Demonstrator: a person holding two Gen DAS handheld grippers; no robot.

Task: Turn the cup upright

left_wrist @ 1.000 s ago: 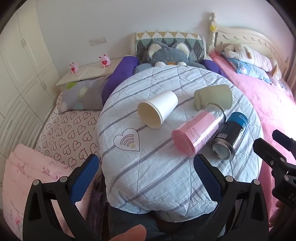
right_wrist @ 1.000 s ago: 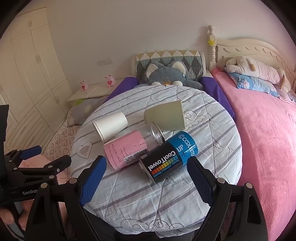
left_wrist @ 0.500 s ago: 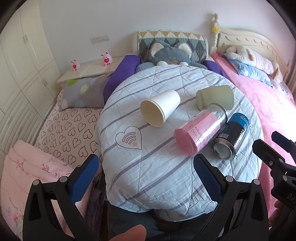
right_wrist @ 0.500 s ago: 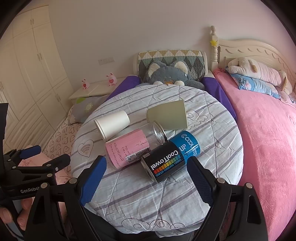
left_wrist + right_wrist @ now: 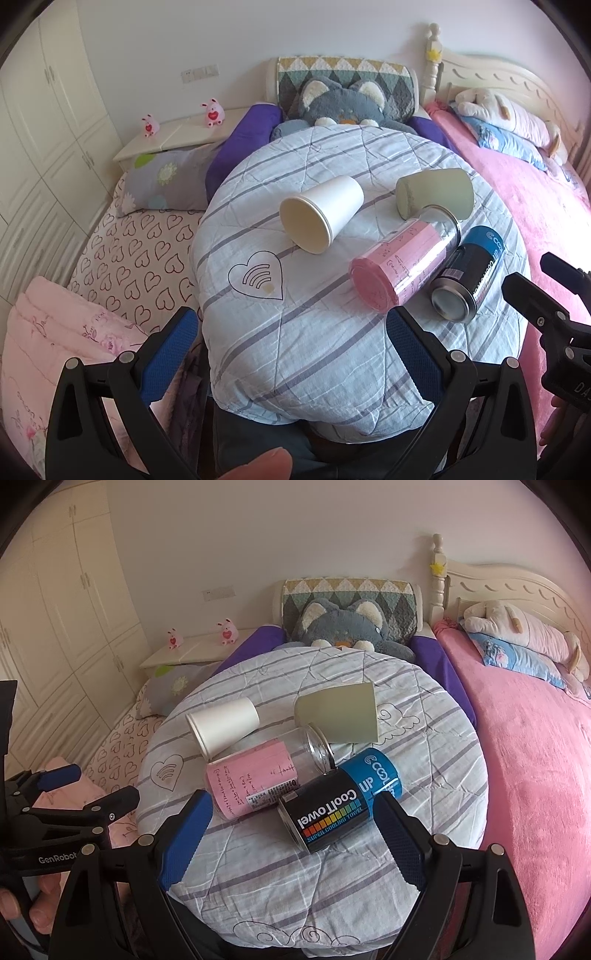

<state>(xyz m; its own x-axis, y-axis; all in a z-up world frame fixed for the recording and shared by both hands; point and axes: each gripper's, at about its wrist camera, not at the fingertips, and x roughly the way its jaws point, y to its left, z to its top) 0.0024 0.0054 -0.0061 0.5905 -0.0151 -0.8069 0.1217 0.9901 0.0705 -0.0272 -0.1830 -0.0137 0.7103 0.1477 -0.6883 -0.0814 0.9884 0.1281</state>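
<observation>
A white paper cup (image 5: 322, 212) lies on its side on the round striped cloth-covered table (image 5: 295, 332), mouth toward me; it also shows in the right wrist view (image 5: 223, 726). A pale green cup (image 5: 436, 192) lies on its side behind it, also seen in the right wrist view (image 5: 338, 712). My left gripper (image 5: 291, 343) is open and empty at the table's near edge, short of the cups. My right gripper (image 5: 291, 829) is open and empty, its jaws either side of the black and blue can.
A glass jar with a pink label (image 5: 402, 269) and a black and blue Cool Towel can (image 5: 340, 805) lie on their sides beside the cups. A plush cat (image 5: 340, 103) sits behind the table. A pink bed (image 5: 535, 757) lies right, a heart-print mattress (image 5: 136, 251) left.
Both grippers have drifted slightly forward and up, so the table items sit a little lower and nearer in view. Nothing on the table has moved; both grippers stay open.
</observation>
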